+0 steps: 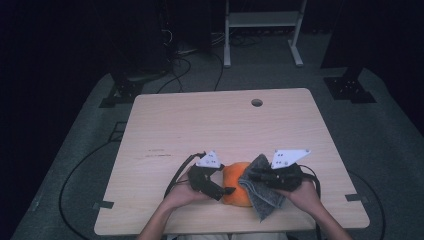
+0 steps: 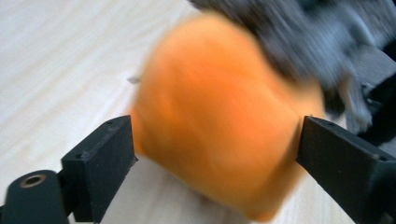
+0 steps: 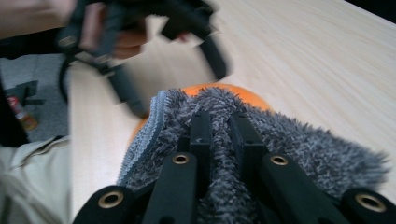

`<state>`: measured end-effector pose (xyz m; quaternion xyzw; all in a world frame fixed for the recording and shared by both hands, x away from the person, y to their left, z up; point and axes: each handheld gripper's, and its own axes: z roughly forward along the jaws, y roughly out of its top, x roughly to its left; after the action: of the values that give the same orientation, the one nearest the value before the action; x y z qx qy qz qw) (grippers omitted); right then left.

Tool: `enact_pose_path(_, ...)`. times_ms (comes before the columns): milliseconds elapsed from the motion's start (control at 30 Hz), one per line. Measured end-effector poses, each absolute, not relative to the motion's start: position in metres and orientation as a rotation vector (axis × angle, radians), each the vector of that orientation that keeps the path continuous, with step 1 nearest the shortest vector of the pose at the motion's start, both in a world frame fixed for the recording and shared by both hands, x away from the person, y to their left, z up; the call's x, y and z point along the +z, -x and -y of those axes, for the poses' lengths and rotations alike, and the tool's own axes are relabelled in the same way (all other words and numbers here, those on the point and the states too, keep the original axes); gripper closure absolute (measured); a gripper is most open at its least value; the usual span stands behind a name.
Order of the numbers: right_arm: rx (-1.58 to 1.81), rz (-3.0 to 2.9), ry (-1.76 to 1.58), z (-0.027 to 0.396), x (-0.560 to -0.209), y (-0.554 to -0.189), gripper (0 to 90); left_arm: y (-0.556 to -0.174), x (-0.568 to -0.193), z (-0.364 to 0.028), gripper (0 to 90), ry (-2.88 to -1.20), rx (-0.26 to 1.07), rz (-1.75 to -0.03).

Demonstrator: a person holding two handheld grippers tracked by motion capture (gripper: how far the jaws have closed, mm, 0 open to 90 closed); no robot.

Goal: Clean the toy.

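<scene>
Right tongs (image 3: pixel 219 140) pinch grey fleece cloth (image 3: pixel 289 144) w/ jaws near together; cloth drapes over orange ball (image 1: pixel 236 190), hiding its right side. Left tongs (image 2: pixel 215 154) spread, jaws either side of ball; contact can't be told, view blurred. Ball sits on worktop (image 1: pixel 220 120) near front edge, betw. both tongs.

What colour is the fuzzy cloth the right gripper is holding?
Dark grey, with a lighter grey stitched edge; the cloth shows best in the right gripper view.
</scene>
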<state>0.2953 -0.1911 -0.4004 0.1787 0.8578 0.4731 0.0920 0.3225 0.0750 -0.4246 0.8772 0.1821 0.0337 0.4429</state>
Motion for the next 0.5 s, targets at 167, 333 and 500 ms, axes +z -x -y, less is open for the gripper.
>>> enact_pose_path(167, 1.418, -2.545, -0.490, 0.190, -0.404, -0.279, 80.6, -0.322, -0.427, -0.065, 9.4, -2.239, 0.061, -0.414)
enact_pose_path(333, 1.426, -2.505, -0.539, 0.210, -0.395, -0.283, 80.6, -0.318, -0.426, -0.065, 13.6, -2.262, 0.101, -0.367)
enact_pose_path(500, 1.460, -2.443, -0.580, 0.233, -0.380, -0.285, 80.6, -0.315, -0.426, -0.064, 13.9, -2.261, 0.120, -0.339)
